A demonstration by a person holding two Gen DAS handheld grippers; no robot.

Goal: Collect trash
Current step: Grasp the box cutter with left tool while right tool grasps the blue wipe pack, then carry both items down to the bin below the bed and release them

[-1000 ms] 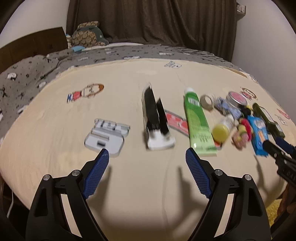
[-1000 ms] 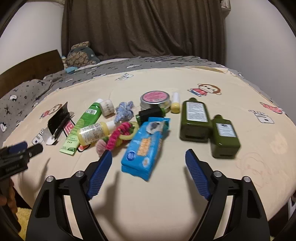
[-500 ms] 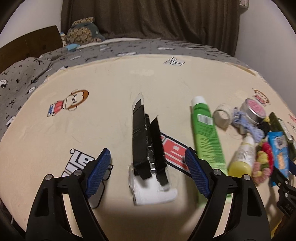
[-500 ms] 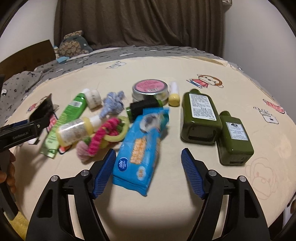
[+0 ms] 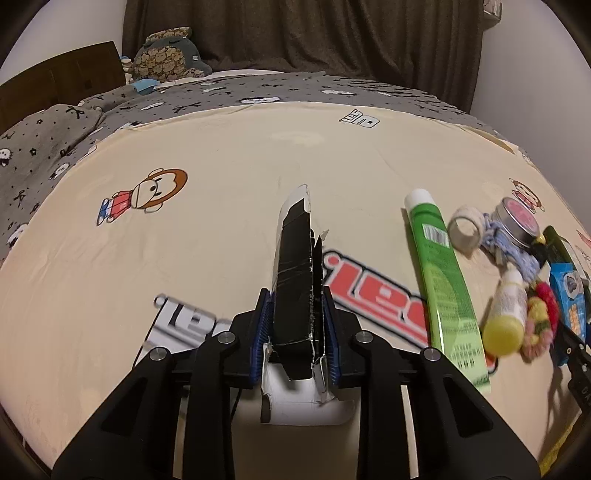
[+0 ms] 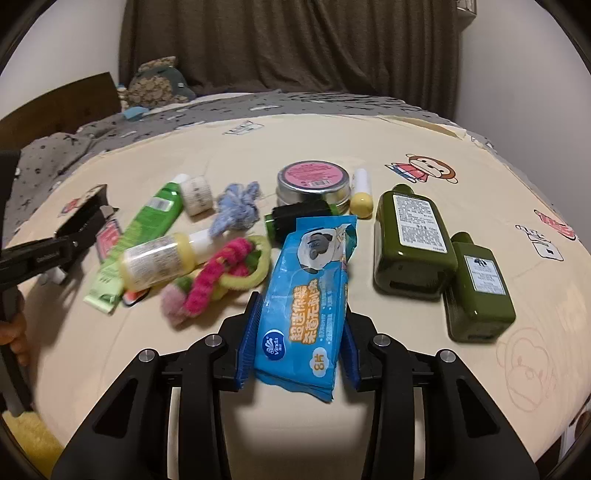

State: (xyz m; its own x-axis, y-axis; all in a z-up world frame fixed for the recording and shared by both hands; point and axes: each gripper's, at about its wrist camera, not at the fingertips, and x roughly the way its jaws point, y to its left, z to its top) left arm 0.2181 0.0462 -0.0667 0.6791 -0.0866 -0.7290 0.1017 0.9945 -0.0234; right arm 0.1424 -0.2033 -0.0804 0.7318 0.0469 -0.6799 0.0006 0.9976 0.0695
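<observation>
Beside left tool: green tube, yellow bottle.

My left wrist camera sits low over the bed sheet, looking along its fingers toward the curtain. My right one looks the same way from further right. Both close in, they share the green tube and clutter between.

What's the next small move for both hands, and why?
Probably lift both straight up. The left hand-held gripper is shut on the torn black box, the right hand-held gripper on the blue wipes pack; both items appear to rest on the bed.
</observation>
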